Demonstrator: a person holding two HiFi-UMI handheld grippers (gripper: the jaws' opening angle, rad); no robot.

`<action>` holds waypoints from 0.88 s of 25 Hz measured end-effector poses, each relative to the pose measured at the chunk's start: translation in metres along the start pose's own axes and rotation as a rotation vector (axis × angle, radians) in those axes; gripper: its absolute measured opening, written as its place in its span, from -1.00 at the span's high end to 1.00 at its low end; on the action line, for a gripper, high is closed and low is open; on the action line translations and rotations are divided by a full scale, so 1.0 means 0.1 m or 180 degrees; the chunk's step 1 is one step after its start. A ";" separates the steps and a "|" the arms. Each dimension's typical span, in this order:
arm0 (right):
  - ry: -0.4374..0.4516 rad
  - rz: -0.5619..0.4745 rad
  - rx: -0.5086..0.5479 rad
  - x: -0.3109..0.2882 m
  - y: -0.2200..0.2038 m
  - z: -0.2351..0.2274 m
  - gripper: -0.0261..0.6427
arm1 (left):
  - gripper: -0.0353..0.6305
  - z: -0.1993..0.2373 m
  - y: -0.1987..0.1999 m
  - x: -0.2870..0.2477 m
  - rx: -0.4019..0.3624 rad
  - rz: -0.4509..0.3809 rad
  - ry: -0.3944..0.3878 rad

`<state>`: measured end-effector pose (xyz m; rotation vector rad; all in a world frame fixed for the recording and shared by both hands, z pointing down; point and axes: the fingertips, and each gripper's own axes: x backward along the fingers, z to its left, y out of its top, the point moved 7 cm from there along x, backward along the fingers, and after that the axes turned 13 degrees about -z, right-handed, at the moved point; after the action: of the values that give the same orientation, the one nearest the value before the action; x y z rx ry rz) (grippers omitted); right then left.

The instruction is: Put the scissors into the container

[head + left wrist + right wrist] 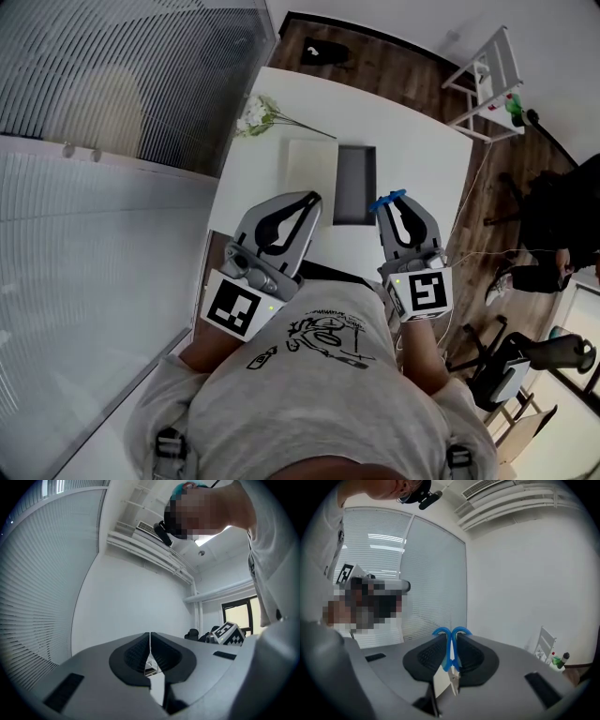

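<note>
a white surface (422,150) stands on a dark wood floor (394,66). a sprig of white flowers (255,114) lies at its far left corner, near window blinds (112,66). a white rack (487,70) with a green bottle (514,105) stands past its right edge, and a black office chair (525,361) sits nearer.

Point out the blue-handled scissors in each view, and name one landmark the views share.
Head view: the scissors are right of centre, at the tip of the right gripper, near a corner of the dark container.
Left gripper view: not in it; the left gripper is shut and empty.
Right gripper view: lower centre, scissors clamped between the jaws.
Shared landmark: the window blinds.
</note>
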<state>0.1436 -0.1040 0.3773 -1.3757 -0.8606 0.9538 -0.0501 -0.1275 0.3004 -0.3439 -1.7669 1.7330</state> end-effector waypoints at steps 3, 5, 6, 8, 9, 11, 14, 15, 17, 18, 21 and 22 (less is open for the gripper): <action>-0.0020 0.0130 -0.0038 -0.06 -0.17 -0.02 0.69 | 0.82 0.00 -0.01 0.00 -0.0014 0.0014 -0.0007; -0.0020 0.0210 -0.0080 -0.10 -0.25 -0.01 0.69 | 0.82 0.01 -0.01 0.01 -0.0017 0.0019 -0.0009; -0.0015 0.0245 -0.0097 -0.13 -0.30 -0.01 0.69 | 0.82 0.01 -0.02 0.01 -0.0020 0.0020 -0.0010; -0.0017 0.0303 -0.0115 -0.16 -0.40 -0.01 0.69 | 0.82 0.02 -0.03 0.02 -0.0023 0.0027 -0.0011; -0.0023 0.0325 -0.0115 -0.18 -0.46 -0.02 0.69 | 0.82 0.02 -0.04 0.03 -0.0022 0.0028 -0.0010; -0.0027 0.0369 -0.0119 -0.21 -0.55 -0.03 0.69 | 0.82 0.03 -0.06 0.03 -0.0016 0.0035 -0.0009; -0.0031 0.0436 -0.0143 -0.25 -0.70 -0.05 0.69 | 0.82 0.04 -0.09 0.05 -0.0010 0.0052 -0.0006; -0.0031 0.0459 -0.0159 -0.26 -0.74 -0.06 0.69 | 0.82 0.04 -0.10 0.05 -0.0007 0.0058 -0.0002; -0.0031 0.0506 -0.0189 -0.28 -0.83 -0.07 0.69 | 0.82 0.04 -0.11 0.05 -0.0003 0.0069 0.0008; -0.0030 0.0532 -0.0204 -0.30 -0.87 -0.08 0.69 | 0.82 0.04 -0.11 0.05 -0.0003 0.0074 0.0012; -0.0019 0.0609 -0.0242 -0.37 -0.99 -0.07 0.69 | 0.82 0.06 -0.13 0.05 0.0002 0.0081 0.0030; -0.0015 0.0638 -0.0251 -0.38 -1.03 -0.07 0.69 | 0.82 0.06 -0.13 0.06 0.0003 0.0083 0.0035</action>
<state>0.1402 -0.1386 0.4820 -1.5495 -0.7810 1.0856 -0.0550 -0.1303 0.3149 -0.3768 -1.7612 1.7467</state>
